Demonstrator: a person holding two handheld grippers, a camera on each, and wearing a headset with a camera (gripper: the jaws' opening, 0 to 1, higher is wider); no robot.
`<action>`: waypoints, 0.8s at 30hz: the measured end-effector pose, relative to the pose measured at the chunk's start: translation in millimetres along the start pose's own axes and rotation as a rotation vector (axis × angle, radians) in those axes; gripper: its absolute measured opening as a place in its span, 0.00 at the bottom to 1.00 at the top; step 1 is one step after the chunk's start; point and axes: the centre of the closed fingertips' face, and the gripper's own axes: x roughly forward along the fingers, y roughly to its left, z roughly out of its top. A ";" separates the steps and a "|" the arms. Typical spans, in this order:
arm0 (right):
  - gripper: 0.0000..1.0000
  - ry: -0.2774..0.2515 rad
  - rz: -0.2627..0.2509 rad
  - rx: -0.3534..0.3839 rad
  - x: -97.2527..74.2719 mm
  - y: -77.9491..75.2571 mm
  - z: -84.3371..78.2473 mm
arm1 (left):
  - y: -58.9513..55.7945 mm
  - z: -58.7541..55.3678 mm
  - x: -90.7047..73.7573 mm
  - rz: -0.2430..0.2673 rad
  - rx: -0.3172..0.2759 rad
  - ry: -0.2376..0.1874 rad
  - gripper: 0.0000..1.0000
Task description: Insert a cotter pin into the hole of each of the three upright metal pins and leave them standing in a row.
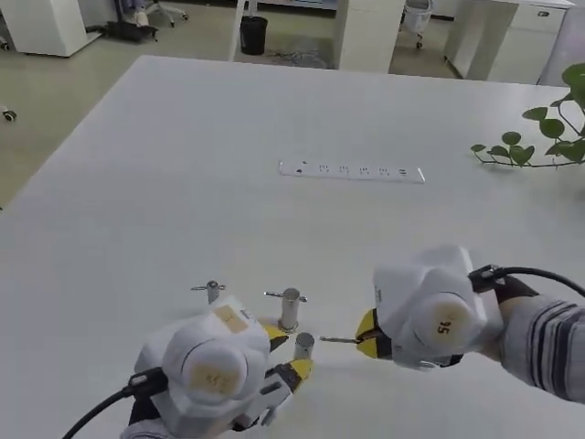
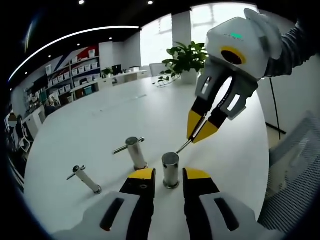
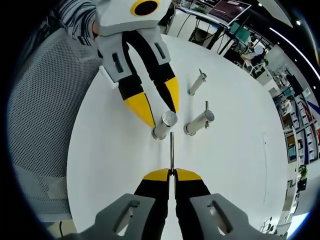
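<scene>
Markings: a round yellowish sticker [image 1: 443, 322] on the white housing of the right gripper [image 3: 171, 173] carries two dark digits, read sideways, possibly "75"; not certain. A similar sticker on the left gripper [image 2: 169, 174] is too blurred to read. The long white power strip [image 1: 352, 171] bears small grey marks, illegible.

Surface: a large, plain matte white table [image 1: 183, 183]. The power strip lies flat mid-table; a green leafy plant [image 1: 548, 128] reaches in at the right edge.

Room: beige floor, with a black waste bin [image 1: 253, 35] and white cabinets [image 1: 41, 23] beyond the far edge. There are wall shelves with coloured bins [image 2: 75, 75] and a grey mesh chair back [image 3: 45, 110].

Work: three short upright silver metal pins, near the front edge.
- The far pin [image 1: 213, 291] and the middle pin [image 1: 290, 309] each carry a cotter pin crosswise near the top.
- The nearest pin [image 1: 303, 345] carries none. It stands between the spread yellow-tipped jaws of the left gripper, with a gap on either side in the left gripper view.
- The right gripper's jaws are pressed together on a thin straight metal cotter pin [image 3: 171, 150]. Its free end is at the nearest pin's top; I cannot tell whether it has entered the hole.
</scene>
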 end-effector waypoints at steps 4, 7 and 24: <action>0.00 -0.007 0.008 -0.014 2.3 1.1 3.9 | 1.0 -3.8 5.3 0.002 -0.014 0.015 0.17; 0.00 -0.007 0.010 -0.024 1.2 0.7 5.4 | 1.4 -5.1 9.8 0.003 -0.023 0.019 0.16; 0.00 -0.040 0.018 -0.024 -4.6 1.6 11.7 | -0.2 -11.5 18.0 0.003 -0.059 0.035 0.10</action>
